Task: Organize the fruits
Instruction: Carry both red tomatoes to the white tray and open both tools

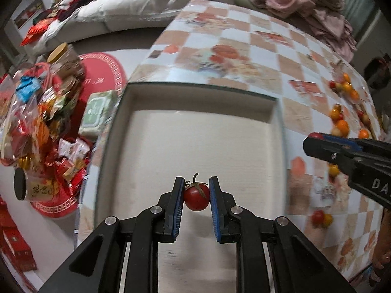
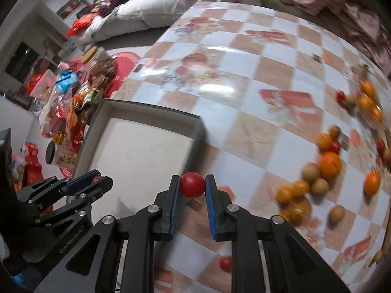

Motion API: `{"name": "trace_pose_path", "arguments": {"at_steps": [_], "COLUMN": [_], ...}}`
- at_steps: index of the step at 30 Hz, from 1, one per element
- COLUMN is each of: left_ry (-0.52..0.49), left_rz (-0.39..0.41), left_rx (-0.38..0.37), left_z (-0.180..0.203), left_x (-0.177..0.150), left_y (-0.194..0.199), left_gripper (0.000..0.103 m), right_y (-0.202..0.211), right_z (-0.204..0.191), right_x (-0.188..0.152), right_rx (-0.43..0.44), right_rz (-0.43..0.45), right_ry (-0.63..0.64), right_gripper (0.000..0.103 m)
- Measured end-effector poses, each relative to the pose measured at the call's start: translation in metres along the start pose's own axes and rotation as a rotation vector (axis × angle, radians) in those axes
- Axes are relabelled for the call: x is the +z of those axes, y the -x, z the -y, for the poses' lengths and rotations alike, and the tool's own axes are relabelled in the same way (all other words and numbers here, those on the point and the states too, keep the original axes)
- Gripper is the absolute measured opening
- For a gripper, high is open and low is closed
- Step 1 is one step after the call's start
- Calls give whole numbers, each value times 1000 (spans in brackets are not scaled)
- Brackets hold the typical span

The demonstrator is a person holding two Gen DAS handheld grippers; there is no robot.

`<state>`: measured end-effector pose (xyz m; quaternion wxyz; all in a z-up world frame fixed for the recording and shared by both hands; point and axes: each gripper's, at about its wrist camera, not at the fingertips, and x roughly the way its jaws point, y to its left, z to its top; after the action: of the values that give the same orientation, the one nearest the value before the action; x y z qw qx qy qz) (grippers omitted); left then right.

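My left gripper is shut on a red cherry tomato with a green stem, held over the near part of a shallow white tray. My right gripper is shut on a red cherry tomato above the tray's right wall. The right gripper also shows in the left wrist view, to the right of the tray. The left gripper shows in the right wrist view, over the tray. Loose orange, red and tan fruits lie scattered on the table to the right.
The table has a checkered orange and white cloth. Left of it, on the floor, lie snack packets, a jar and a red mat. A sofa with bedding and pink clothes lies beyond the table.
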<state>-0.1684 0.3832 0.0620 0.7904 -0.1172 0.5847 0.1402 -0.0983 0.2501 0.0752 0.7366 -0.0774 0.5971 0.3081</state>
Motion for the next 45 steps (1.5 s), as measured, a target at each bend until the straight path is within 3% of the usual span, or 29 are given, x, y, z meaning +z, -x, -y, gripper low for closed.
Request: {"name": "trace_pose_path", "arguments": {"at_steps": [7, 19, 20, 21, 22, 24, 27, 29, 32, 39, 45], "left_ry": [26, -40, -43, -47, -46, -56, -69, -62, -46, -85, -142], "left_rz": [-10, -14, -15, -20, -3, 36, 19, 13, 9, 6, 22], "left_rx": [14, 17, 15, 13, 25, 37, 39, 37, 30, 34, 9], "left_z": [-26, -22, -23, -23, -23, -24, -24, -26, -27, -15, 17], "left_x": [5, 1, 1, 1, 1, -1, -2, -2, -4, -6, -5], "left_y": [-21, -42, -42, -42, -40, -34, -35, -35, -32, -19, -4], "left_gripper": [22, 25, 36, 64, 74, 77, 77, 77, 77, 77, 77], "right_y": [-29, -80, -83, -86, -88, -90, -92, -93, -84, -44, 0], "right_z": [-31, -44, -45, -46, -47, -50, -53, -54, -54, -44, 3], "right_x": [22, 38, 38, 39, 38, 38, 40, 42, 45, 46, 21], "right_rx": [3, -52, -59, -64, -67, -79, -70, -57, -40, -5, -46], "right_rz": [-30, -108, -113, -119, -126, -124, -130, -132, -97, -4, 57], "right_ry": [37, 76, 79, 84, 88, 98, 107, 99, 73, 4, -105], "right_gripper": [22, 23, 23, 23, 23, 24, 33, 55, 79, 81, 81]}}
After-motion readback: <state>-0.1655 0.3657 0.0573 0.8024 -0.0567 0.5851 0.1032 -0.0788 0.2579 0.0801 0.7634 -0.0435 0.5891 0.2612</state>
